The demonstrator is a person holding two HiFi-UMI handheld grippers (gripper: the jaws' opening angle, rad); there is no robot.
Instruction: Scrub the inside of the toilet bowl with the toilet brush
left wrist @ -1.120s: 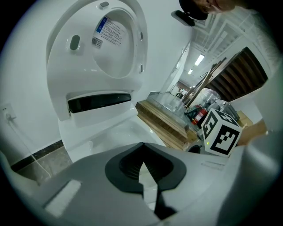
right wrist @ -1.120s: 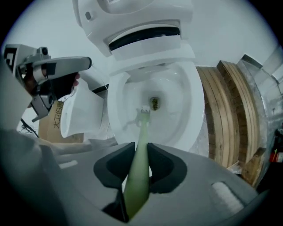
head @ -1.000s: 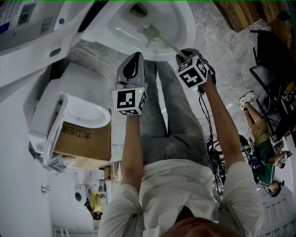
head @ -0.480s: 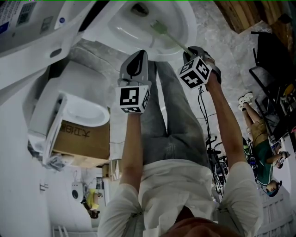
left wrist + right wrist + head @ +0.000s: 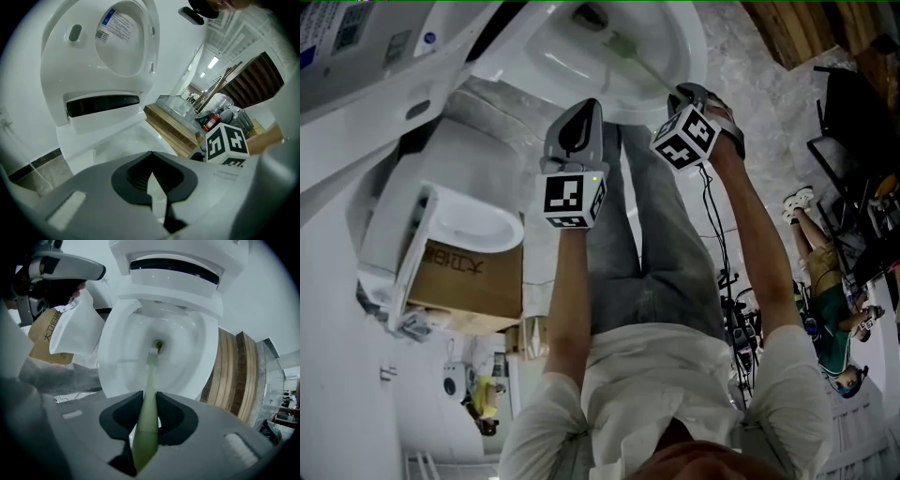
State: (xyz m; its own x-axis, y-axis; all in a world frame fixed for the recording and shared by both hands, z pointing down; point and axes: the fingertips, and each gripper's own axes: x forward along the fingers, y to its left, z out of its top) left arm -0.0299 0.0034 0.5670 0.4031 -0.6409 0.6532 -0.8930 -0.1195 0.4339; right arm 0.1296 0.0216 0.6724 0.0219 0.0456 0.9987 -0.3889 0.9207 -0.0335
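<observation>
The white toilet bowl [image 5: 666, 56] [image 5: 117, 348] lies at the top of the head view, its lid [image 5: 117, 42] raised. My right gripper [image 5: 680, 94] [image 5: 149, 397] is shut on the pale green toilet brush handle [image 5: 149, 404] at the bowl's near rim. The handle [image 5: 649, 70] reaches into the bowl. The brush head [image 5: 153, 355] [image 5: 623, 45] rests just in front of the drain hole [image 5: 158, 345]. My left gripper [image 5: 578, 117] [image 5: 151, 176] is shut and holds nothing, hovering before the bowl's front edge, left of the right one.
A second white toilet [image 5: 464, 225] sits on a cardboard box [image 5: 473, 286] to the left. Stacked wooden boards [image 5: 234, 376] stand right of the bowl. Cables [image 5: 722, 272] trail on the floor, and people [image 5: 825, 300] sit at the far right. The person's legs [image 5: 647, 216] stand before the bowl.
The right gripper has pushed forward over the rim, and the brush head has slid deeper toward the drain. The left gripper rose slightly, then stayed put.
</observation>
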